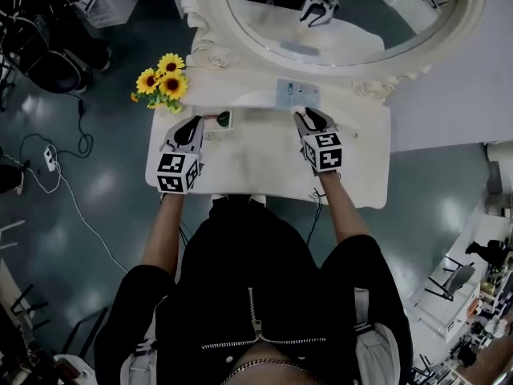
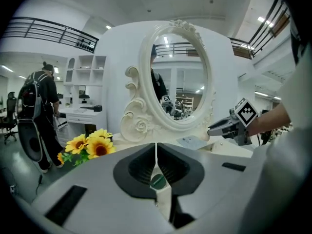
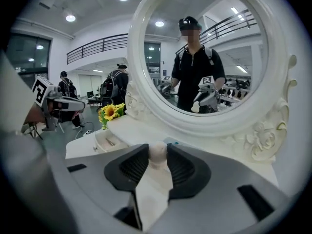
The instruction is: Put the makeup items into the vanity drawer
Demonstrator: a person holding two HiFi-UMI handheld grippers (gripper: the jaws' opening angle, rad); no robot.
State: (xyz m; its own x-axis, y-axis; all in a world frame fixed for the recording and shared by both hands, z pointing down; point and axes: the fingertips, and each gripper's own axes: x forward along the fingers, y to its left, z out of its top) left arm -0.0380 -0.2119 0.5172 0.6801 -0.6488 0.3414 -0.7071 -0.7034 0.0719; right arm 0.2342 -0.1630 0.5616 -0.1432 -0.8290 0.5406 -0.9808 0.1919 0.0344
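**White makeup item gripped at the vanity, drawer open**

Standing at a white desk (image 1: 361,175) under an oval mirror (image 1: 345,22), with a gripper in each hand

Gripping a white rounded makeup item (image 3: 157,152) in the right gripper (image 1: 307,117), with jaws partway apart and both pads pressed against its sides

Held above the back of the desk, just in front of the mirror's base and near a pale card (image 1: 296,95) lying flat there

Pointing the left gripper (image 2: 156,150) toward the mirror from over the desk's left part, with jaws closed together to a thin slit

Showing a small green round thing (image 2: 157,181) in the gap behind the tips; impossible to tell whether pinched there or lying below

Open at the desk's left rear, near the sunflowers (image 1: 160,83): a small drawer (image 3: 101,147) with a thin item lying inside, apart from the white rounded makeup item

Seen beyond the desk in the left gripper view: a person with a backpack (image 2: 41,111) standing on the floor
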